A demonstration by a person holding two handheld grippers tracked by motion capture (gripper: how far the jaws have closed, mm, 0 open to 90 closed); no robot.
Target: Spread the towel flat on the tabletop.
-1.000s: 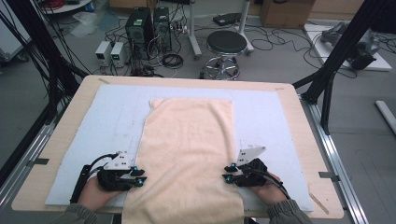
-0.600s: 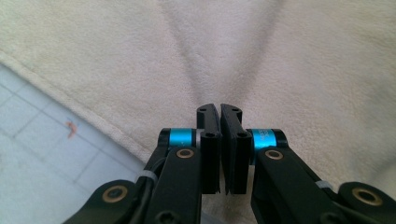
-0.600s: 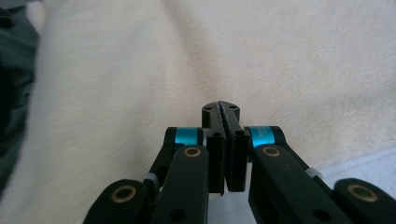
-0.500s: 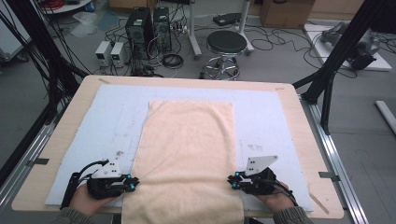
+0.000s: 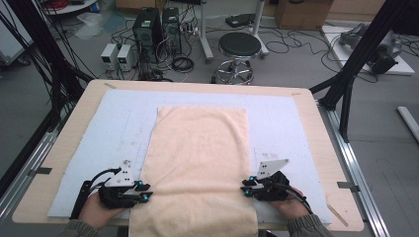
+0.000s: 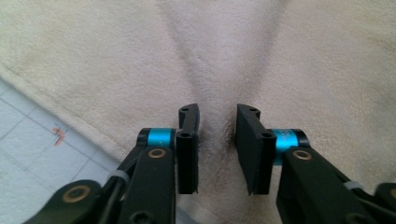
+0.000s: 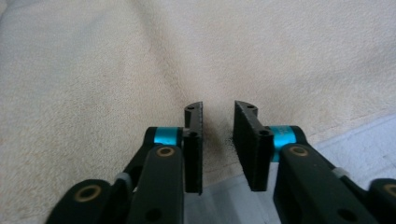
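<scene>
1. We see a wooden table [image 5: 316, 118] with a pale blue mat [image 5: 276, 118] covering most of its top.
2. On the mat lies a peach towel [image 5: 200, 158], spread flat lengthwise down the middle; its far edge sits well short of the mat's far edge, and its near end hangs over the table's near edge.
3. Our left gripper [image 5: 143, 191] rests at the towel's left edge near the front of the table, with a grey three-cornered plate on top and a black cable looping behind it.
4. Our right gripper [image 5: 245, 186] rests at the towel's right edge, roughly level with the left one, the towel's full width between them.
5. In the left gripper view, the jaws of the left gripper [image 6: 217, 140] pinch a raised fold of the towel [image 6: 303, 60]; creases fan away from the pinch, so we read it as grasping the cloth.
6. In the right gripper view, the right gripper [image 7: 218, 140] is likewise clamped on a ridge of towel [image 7: 93, 84] at its hem, with the mat [image 7: 355, 135] just beside.
</scene>
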